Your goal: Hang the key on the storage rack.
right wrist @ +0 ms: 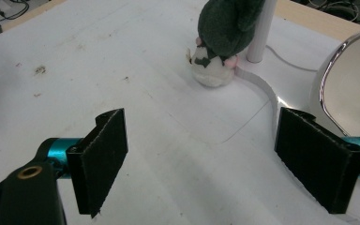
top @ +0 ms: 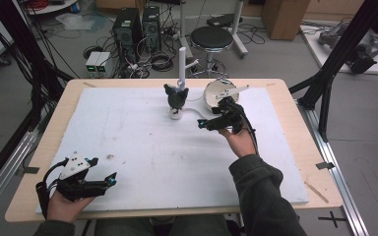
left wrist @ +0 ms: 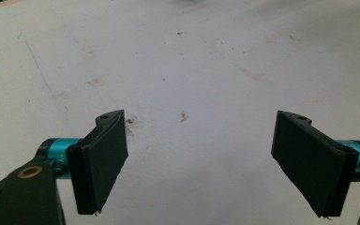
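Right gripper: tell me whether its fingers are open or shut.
Open. In the right gripper view the right gripper has its two black fingers standing wide apart over bare white board, nothing between them; the plush toy sits ahead, untouched.

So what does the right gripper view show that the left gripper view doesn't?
The right gripper view takes in the dark plush toy leaning against a white post, a thin white cable curving across the board, and the shiny rim of a round mirror at its right edge. The left gripper view has a bare stretch of the board with small reddish-brown stains. Both look along a pair of black jaws standing wide apart with nothing between them, over the same white board.
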`<state>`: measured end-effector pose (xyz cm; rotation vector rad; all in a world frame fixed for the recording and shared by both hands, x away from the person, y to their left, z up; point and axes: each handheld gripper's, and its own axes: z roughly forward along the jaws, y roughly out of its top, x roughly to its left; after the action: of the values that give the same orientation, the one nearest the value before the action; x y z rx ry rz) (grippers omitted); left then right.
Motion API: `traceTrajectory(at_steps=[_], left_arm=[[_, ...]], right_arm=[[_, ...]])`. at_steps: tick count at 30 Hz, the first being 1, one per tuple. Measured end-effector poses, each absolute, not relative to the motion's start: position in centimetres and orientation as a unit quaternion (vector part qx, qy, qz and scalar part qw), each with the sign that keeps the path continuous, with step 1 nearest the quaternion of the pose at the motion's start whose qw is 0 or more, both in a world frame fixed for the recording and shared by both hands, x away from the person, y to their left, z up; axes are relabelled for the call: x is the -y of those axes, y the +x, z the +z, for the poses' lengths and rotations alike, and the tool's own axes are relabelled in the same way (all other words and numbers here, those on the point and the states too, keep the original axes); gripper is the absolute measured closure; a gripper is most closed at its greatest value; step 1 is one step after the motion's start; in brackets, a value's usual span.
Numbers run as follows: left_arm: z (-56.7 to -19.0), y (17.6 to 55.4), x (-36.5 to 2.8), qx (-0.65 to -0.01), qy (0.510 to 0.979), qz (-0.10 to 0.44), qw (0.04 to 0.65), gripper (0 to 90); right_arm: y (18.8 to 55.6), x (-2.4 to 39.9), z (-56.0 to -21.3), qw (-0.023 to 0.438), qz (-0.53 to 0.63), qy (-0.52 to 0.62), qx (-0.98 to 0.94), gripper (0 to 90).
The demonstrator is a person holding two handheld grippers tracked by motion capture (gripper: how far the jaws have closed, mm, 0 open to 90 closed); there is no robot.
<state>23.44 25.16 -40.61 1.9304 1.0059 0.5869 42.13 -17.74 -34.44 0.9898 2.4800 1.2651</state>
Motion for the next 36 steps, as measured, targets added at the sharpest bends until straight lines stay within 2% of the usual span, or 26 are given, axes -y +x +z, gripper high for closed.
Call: traceTrajectory(at_steps=[36], left_arm=[[-40.6, 23.4, -24.9, -0.404, 0.774, 0.234, 0.429, 19.0]], right_arm=[[39.4, 19.9, -35.6, 0.109, 0.439, 0.338, -0.825, 13.2]])
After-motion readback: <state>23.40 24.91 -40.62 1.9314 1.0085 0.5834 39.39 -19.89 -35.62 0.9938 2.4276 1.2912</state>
